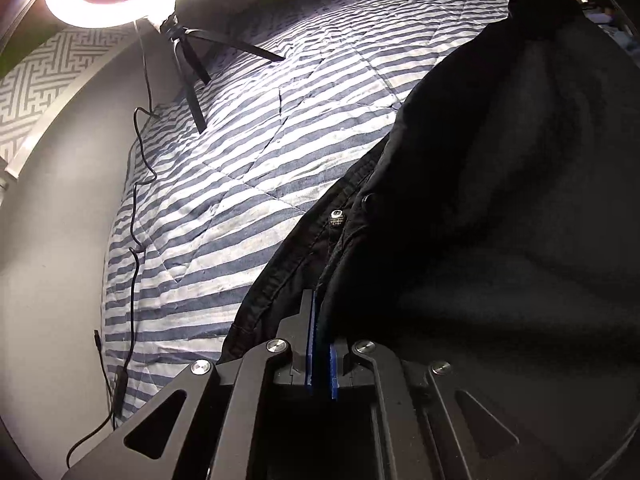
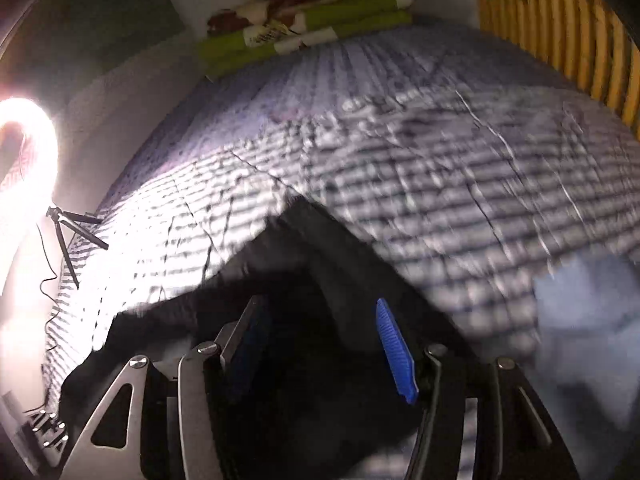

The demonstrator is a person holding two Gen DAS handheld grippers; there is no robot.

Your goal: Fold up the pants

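Holding the pants (image 1: 500, 200) at the waistband with my left gripper (image 1: 322, 344), jaws pinched narrow on the cloth near the button (image 1: 337, 216), I judge the fold is mid-step. My right gripper (image 2: 320, 344) hangs half wide over dark cloth, gripping nothing, and needs a fresh hold. Pants lie on the quilt (image 1: 240, 168), long axis running away from the button toward the far hem.

Black fabric pants (image 1: 500, 200) lay on the striped quilted bed (image 1: 240, 160); glowing ring lamp on tripod (image 1: 120, 12) stood at bed's left edge; folded green blanket (image 2: 304, 36) behind, at far end.
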